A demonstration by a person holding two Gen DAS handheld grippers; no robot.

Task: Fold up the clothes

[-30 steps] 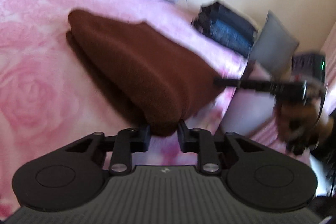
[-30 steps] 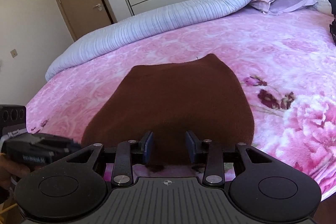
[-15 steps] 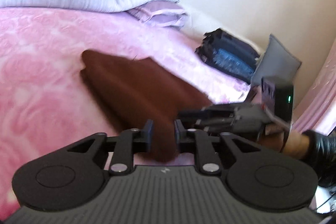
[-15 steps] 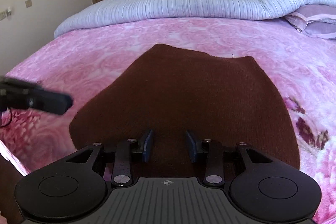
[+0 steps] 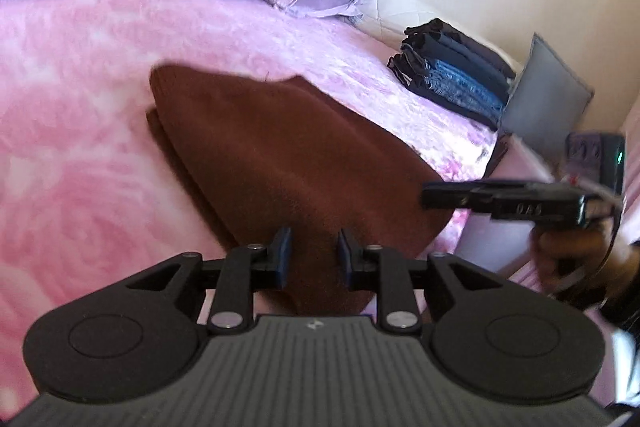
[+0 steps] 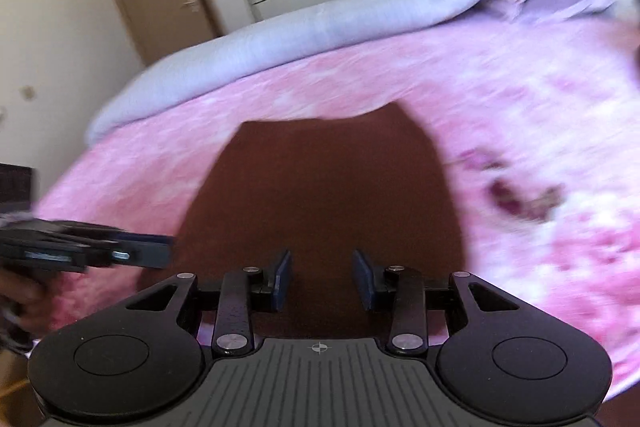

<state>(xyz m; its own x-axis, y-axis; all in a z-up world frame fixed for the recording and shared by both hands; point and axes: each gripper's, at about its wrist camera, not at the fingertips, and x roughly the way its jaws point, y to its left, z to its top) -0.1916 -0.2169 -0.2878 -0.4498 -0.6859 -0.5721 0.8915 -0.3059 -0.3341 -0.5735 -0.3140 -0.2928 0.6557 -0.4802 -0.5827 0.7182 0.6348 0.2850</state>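
While parted, both tongs [image 5: 313, 253] [image 6: 322, 279] empty.

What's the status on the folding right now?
Left gripper open, right gripper open, both empty. Brown garment folded on pink bedspread. Nothing in the way.

Brown garment [image 5: 280, 155] on pink rose-patterned blanket [image 5: 72, 163]; lilac striped duvet [image 6: 320, 27].

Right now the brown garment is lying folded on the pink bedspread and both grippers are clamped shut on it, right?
Not quite. The brown garment does lie folded on the pink bedspread, but both grippers are open. The left gripper shows open in the left wrist view, the right gripper in the right wrist view.
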